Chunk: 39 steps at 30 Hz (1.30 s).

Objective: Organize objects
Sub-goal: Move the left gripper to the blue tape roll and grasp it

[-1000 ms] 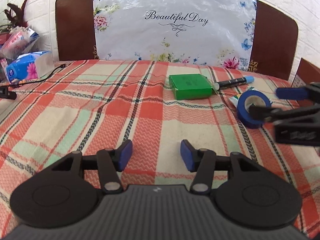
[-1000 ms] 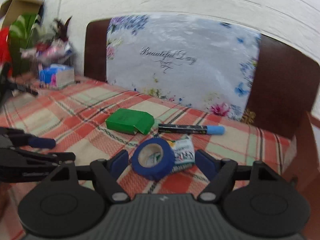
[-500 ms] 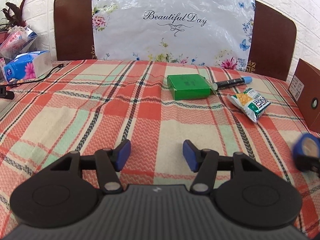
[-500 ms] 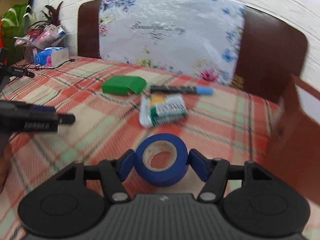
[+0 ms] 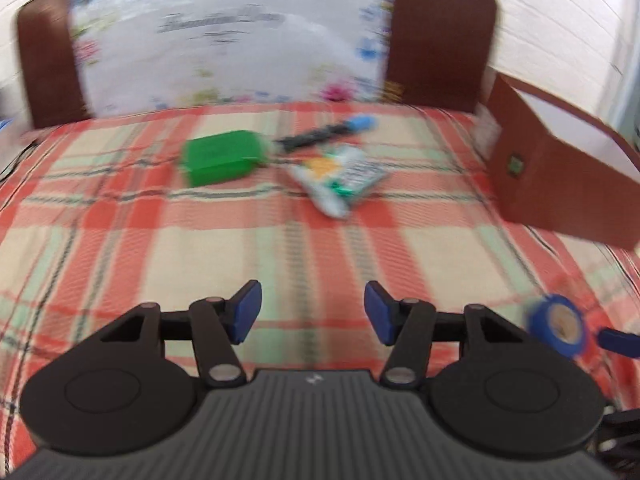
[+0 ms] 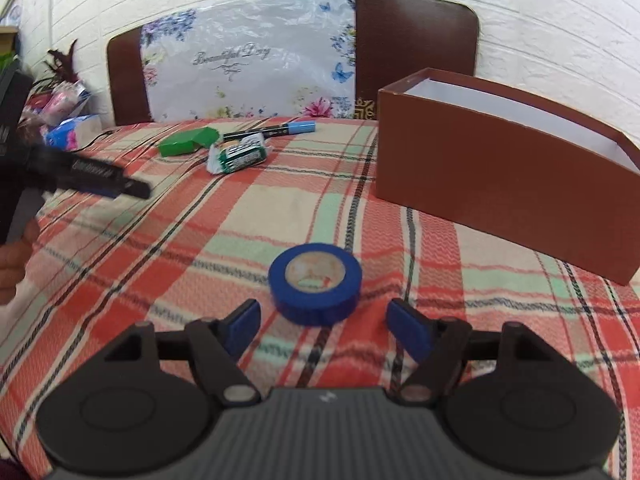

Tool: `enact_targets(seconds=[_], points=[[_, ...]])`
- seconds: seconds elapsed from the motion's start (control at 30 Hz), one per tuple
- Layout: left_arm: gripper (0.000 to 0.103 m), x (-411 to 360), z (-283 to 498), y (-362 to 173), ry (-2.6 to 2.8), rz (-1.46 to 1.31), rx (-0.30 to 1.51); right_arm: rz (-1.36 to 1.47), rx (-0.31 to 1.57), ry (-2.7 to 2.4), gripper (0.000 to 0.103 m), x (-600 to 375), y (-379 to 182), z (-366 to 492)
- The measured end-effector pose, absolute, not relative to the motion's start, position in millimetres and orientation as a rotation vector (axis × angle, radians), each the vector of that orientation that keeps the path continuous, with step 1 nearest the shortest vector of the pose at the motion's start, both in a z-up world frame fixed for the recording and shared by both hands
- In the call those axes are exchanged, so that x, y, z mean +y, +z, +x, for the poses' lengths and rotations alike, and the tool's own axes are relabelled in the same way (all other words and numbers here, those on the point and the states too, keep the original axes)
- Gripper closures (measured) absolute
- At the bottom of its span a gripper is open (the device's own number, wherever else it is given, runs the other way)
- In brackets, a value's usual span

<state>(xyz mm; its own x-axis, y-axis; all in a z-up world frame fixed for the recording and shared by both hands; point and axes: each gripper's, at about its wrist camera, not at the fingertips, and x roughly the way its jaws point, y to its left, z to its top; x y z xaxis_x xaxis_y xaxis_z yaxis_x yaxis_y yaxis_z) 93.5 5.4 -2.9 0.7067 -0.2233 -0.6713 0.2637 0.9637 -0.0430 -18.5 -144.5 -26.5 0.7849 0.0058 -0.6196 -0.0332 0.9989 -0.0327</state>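
Note:
A blue tape roll [image 6: 315, 283] lies flat on the plaid tablecloth [image 6: 240, 216], just ahead of my right gripper [image 6: 323, 329], which is open and empty. The roll also shows at the right of the blurred left wrist view [image 5: 557, 330]. My left gripper [image 5: 311, 317] is open and empty above the cloth. A green box [image 5: 219, 157], a black marker with a blue cap [image 5: 327, 134] and a snack packet [image 5: 340, 179] lie farther back. The same green box [image 6: 188, 142], marker [image 6: 269, 131] and packet [image 6: 237, 155] show in the right wrist view.
An open brown box [image 6: 496, 168] with a white inside stands at the right; it also shows in the left wrist view [image 5: 552, 168]. A chair back with a flowered cover [image 6: 248, 68] stands behind the table. A tissue pack [image 6: 72, 134] sits at the far left.
My right gripper has opened and let go of the blue tape roll, which now lies on the cloth. The left wrist view has swung right and is blurred.

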Motion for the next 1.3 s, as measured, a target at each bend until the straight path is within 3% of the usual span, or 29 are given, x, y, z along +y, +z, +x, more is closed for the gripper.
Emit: enact_targets(seconds=[0.33, 1.07, 1.3], points=[[0.046, -93, 68, 12, -0.391, 0.261, 0.773, -0.01, 0.629, 0.051, 0.033, -152, -36, -21], [0.046, -96, 70, 3, -0.378, 0.208, 0.859, 0.064, 0.618, 0.039, 0.034, -159, -36, -24], [0.046, -87, 73, 9, -0.512, 0.059, 0.933, 0.065, 0.638, 0.014, 0.043, -159, -31, -22]])
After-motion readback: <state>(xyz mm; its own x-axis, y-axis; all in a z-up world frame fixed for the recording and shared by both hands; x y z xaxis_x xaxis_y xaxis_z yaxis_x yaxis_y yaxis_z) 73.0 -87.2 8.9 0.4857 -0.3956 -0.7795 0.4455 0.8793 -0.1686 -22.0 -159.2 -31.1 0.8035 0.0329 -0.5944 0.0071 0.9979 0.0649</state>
